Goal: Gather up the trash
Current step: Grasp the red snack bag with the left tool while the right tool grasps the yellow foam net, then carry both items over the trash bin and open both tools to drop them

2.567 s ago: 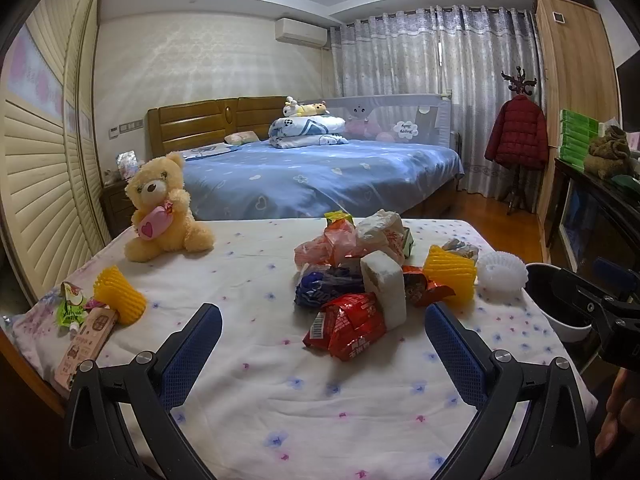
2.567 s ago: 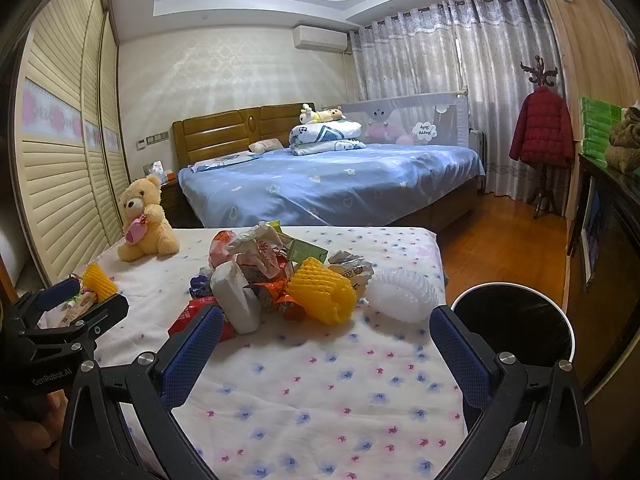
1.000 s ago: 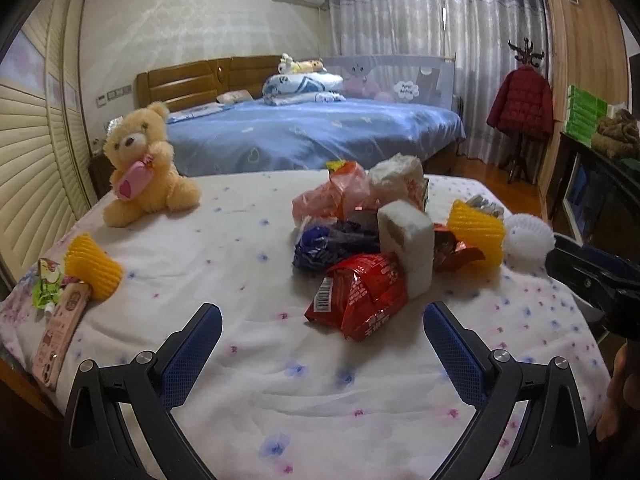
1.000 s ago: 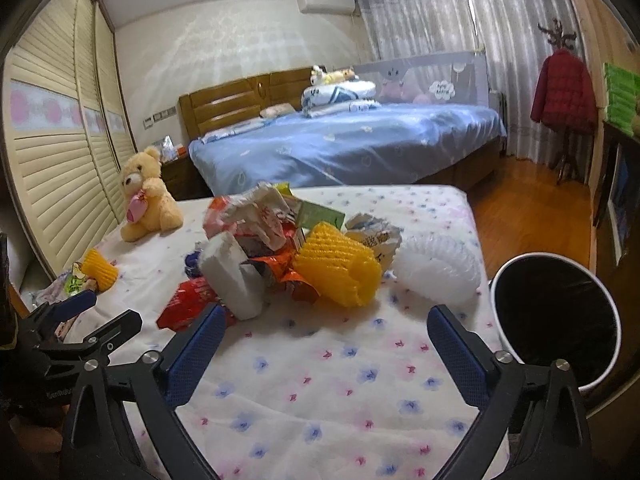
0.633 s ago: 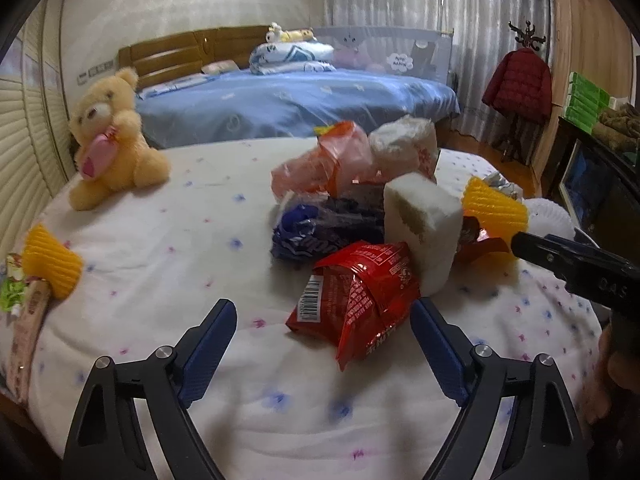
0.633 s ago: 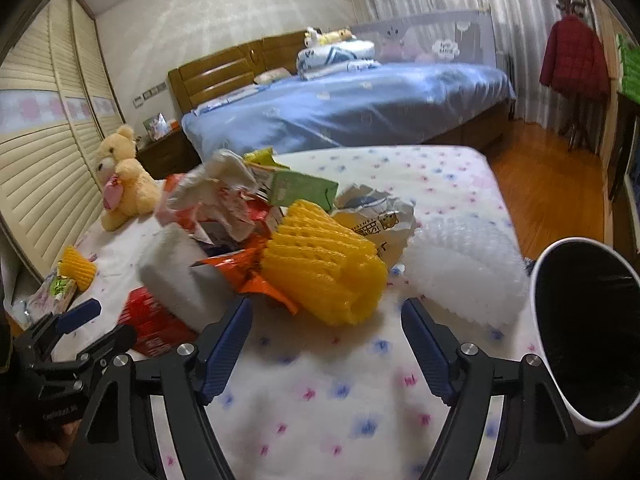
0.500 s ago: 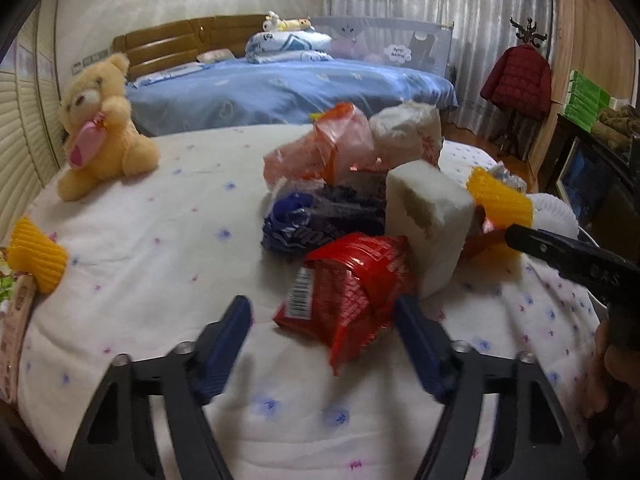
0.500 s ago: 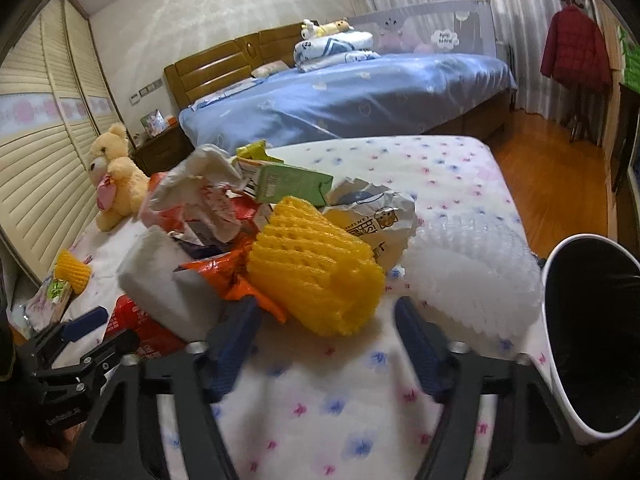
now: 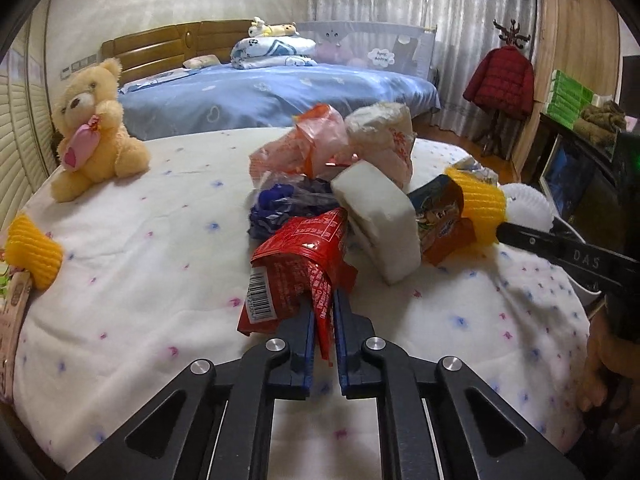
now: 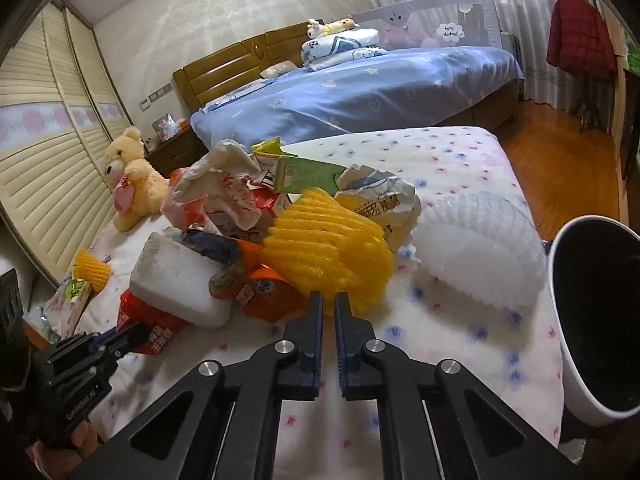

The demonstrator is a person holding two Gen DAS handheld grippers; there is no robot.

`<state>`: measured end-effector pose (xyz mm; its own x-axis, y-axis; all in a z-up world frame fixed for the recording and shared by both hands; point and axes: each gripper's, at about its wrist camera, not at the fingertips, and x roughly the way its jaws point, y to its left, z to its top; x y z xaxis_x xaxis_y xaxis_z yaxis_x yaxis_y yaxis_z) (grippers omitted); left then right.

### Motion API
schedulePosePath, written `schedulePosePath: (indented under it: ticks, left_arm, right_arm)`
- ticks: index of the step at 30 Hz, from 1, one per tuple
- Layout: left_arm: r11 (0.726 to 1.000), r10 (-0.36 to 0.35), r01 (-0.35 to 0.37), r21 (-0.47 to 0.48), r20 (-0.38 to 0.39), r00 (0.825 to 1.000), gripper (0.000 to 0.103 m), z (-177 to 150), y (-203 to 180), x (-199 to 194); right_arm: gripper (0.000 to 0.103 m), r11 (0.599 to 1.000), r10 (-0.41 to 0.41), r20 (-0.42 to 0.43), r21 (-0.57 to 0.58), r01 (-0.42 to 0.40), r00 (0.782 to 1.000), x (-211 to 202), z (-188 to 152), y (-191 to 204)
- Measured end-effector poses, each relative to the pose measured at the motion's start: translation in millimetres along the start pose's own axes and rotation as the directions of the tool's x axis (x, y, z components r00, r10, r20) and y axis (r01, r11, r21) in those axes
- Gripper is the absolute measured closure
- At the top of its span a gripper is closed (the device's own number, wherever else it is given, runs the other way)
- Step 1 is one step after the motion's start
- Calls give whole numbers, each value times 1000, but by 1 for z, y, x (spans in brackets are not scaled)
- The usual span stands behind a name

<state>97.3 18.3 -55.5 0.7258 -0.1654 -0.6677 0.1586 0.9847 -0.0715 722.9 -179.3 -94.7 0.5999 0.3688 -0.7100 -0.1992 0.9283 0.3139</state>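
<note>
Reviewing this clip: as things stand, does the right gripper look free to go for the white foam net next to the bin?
Probably not yet. The right gripper is shut on the yellow foam net. The white foam net lies uncovered just to its right, beside the bin, so the way looks free once it lets go.

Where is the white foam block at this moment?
In the left wrist view, the white foam block is in the middle of the trash pile, leaning on the red snack wrapper, left of the orange snack bag.
</note>
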Motion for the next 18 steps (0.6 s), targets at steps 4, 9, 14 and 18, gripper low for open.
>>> schedulePosePath:
  ticks: [4,9,14,18]
  left_arm:
    - [1000,9,-9,-9,32,999,96,-1,2,-16]
    - [1000,0,0,0,68,998,96,-4,-2,-40]
    - [998,-47,44,33,85,995,96,-7,-17,-58]
    - [993,-96,88,84,102,990,96,-6,-37,-69]
  right_arm:
    - [100,1000,9,9,4,-9,1000,-11,-5,0]
    - [101,1000,14,31,7,-14,999,-25,-8,2]
    - [101,1000,17,59,5,-18,998,-45,-12,2]
    - [101,1000,11,75,19,-12,997,-59,-14,-4]
